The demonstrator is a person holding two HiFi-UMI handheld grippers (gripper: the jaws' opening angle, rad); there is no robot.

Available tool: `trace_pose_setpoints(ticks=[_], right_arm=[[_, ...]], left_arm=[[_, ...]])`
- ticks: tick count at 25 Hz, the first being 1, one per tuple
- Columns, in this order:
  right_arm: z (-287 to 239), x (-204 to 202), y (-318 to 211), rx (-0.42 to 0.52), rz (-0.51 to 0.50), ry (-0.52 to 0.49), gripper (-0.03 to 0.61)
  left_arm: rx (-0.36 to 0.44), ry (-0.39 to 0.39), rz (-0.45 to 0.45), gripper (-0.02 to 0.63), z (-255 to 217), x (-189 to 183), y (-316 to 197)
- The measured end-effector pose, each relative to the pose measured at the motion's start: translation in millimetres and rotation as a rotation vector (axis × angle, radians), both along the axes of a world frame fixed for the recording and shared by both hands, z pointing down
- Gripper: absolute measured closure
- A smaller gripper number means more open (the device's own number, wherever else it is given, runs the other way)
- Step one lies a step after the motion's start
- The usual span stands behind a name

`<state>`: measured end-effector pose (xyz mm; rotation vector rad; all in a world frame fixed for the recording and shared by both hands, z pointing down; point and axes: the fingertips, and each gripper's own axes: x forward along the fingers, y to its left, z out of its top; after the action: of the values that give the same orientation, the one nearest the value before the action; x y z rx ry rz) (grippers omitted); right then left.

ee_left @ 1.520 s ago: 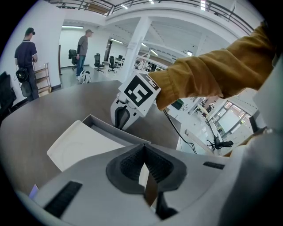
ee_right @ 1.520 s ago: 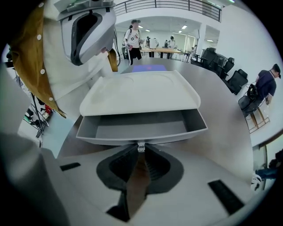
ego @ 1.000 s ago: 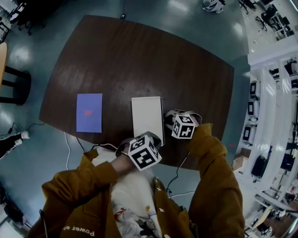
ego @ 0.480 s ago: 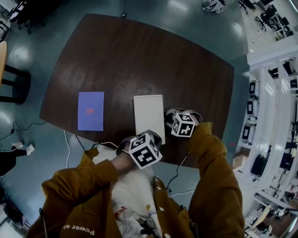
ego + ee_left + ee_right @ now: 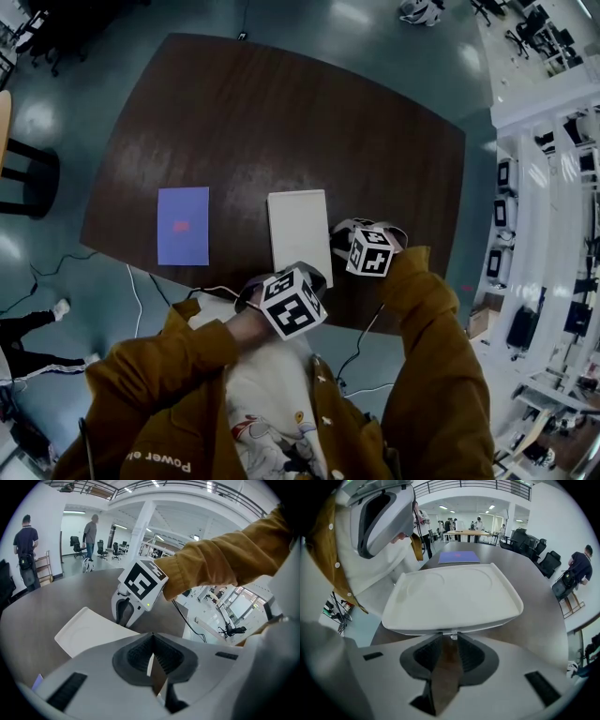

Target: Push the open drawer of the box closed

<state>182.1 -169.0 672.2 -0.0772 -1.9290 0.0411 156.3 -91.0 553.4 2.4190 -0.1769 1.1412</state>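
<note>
Even bright indoor light, ceiling lights (image 5: 127, 489) overhead, glare patches on glossy floor (image 5: 403, 56), strong fisheye bending, dark rounded corners

Head view high above, steeply down on whole dark table (image 5: 281, 122), left gripper view low, close, facing across a white box (image 5: 93, 627) corner, right gripper view right at box edge, facing over it toward purple sheet (image 5: 459, 557), box in all three views

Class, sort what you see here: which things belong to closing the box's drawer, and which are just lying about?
Part of the job:
white box
right gripper, jaws have just been opening, box's edge at their tips, nothing gripped
left gripper, shut

Just lying about:
purple sheet, apart from the box on the table
</note>
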Motion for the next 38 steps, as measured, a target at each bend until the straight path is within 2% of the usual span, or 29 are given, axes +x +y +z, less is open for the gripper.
trace_pose_setpoints(ticks=[5,10,14,24,31,38], right_arm=[[-14.4,-0.8,-2.3,0.039,0.035,-0.021,0.485],[-43.4,-5.9,-12.6,0.123,0.155,-0.110,0.518],[-68.6,-11.5,-8.6,0.187,0.212,-0.174,0.540],[-116.9,-31.5,19.4,0.291,0.438,-0.362,0.571],[-156.6,-39.3,27.9,0.383,0.718,-0.473,0.572],[-179.2,-59.4,43.3,0.449,0.834,-0.524,0.572]], left_arm=[[0.011,0.000,0.019,0.607,-1.7,-1.7,3.6],[0.043,0.021,0.024,0.607,-7.3,-2.3,3.6],[0.060,0.029,0.023,0.607,-11.9,-3.8,2.9],[0.080,0.046,-0.047,0.607,-11.2,-23.4,-6.1],[0.092,0.068,-0.110,0.607,-19.7,-25.7,-11.7],[0.112,0.080,-0.141,0.607,-21.2,-37.9,-12.7]])
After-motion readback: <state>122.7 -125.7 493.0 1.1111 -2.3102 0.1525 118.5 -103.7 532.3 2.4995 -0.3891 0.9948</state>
